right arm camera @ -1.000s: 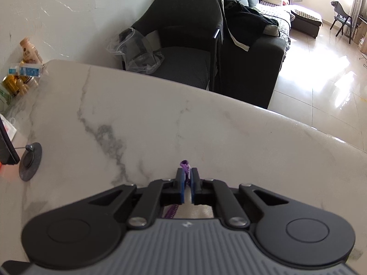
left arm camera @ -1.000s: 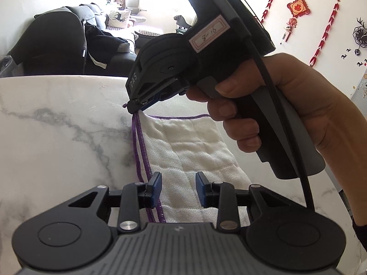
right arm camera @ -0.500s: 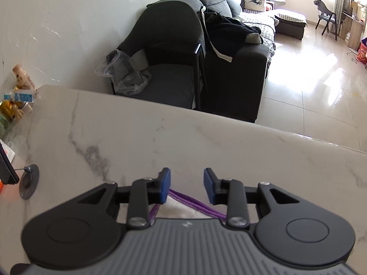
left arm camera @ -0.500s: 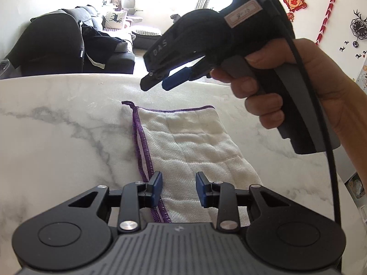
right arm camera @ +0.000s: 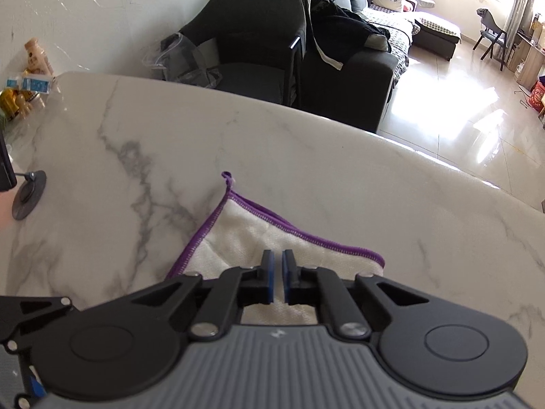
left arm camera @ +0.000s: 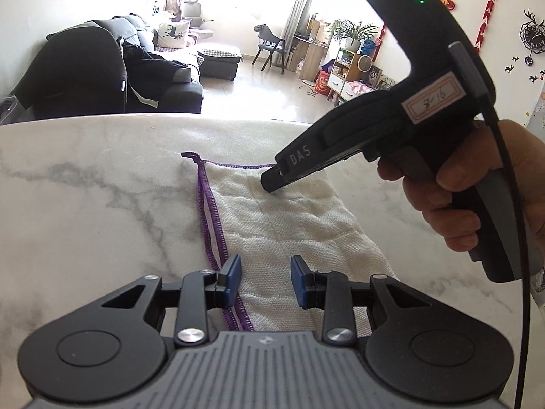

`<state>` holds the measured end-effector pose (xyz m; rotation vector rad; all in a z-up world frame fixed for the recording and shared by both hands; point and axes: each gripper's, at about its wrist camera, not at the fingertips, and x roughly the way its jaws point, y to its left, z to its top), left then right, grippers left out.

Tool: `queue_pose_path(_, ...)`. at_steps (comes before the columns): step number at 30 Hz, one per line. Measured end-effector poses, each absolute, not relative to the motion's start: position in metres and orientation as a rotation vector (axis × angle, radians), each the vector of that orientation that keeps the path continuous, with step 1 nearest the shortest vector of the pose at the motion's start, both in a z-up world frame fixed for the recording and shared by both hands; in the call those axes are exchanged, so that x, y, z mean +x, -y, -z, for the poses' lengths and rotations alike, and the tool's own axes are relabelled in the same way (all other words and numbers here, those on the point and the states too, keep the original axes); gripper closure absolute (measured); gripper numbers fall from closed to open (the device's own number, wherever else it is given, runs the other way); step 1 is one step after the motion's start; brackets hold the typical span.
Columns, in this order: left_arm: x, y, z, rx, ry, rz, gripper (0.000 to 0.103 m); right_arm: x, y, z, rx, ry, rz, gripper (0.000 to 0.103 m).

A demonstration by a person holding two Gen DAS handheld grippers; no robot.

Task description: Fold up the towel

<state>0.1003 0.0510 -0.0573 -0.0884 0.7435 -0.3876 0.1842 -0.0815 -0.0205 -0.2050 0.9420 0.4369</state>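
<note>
In the left wrist view the folded towel [left arm camera: 286, 225] lies mid-frame on the marble worktop [left arm camera: 88, 204], the left tool [left arm camera: 264, 283] gapes narrowly above its near end, and a hand [left arm camera: 477, 197] holds the right tool [left arm camera: 272, 184], tips touching cloth. The right wrist view alone shows that tool [right arm camera: 277, 281] pinched together, empty, and a disc stand [right arm camera: 29, 194] at left.

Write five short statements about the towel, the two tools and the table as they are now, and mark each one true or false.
1. The towel lies folded on the marble table. True.
2. The towel's trim is green. False: the trim is purple.
3. The right tool has its jaws shut, its tip down on the towel's far part. True.
4. The left tool is clamped on the towel's purple edge. False: its jaws stand apart above the near end, gripping nothing.
5. A hanging loop sticks out at one towel corner. True.
</note>
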Motion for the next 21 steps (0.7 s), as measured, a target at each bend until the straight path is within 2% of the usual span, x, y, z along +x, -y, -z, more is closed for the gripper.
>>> queue_pose_path(6,0.098,-0.049,0.058,-0.076,-0.734,0.387,0.07,0.204,0.078,0.024,-0.173,-0.936,-0.424,0.097)
queue_pose_path(11,0.094,-0.045,0.059,-0.041,-0.721,0.391,0.068,0.209,0.085,0.018,-0.114,-0.909,-0.399,0.092)
queue_pose_path(16,0.091,-0.041,0.059,-0.022,-0.707,0.415,0.052,0.189,0.099,0.011,-0.107,-0.897,-0.416,0.091)
queue_pose_path(21,0.089,-0.041,0.053,-0.046,-0.683,0.41,0.052,0.171,0.114,0.011,-0.106,-0.899,-0.412,0.091)
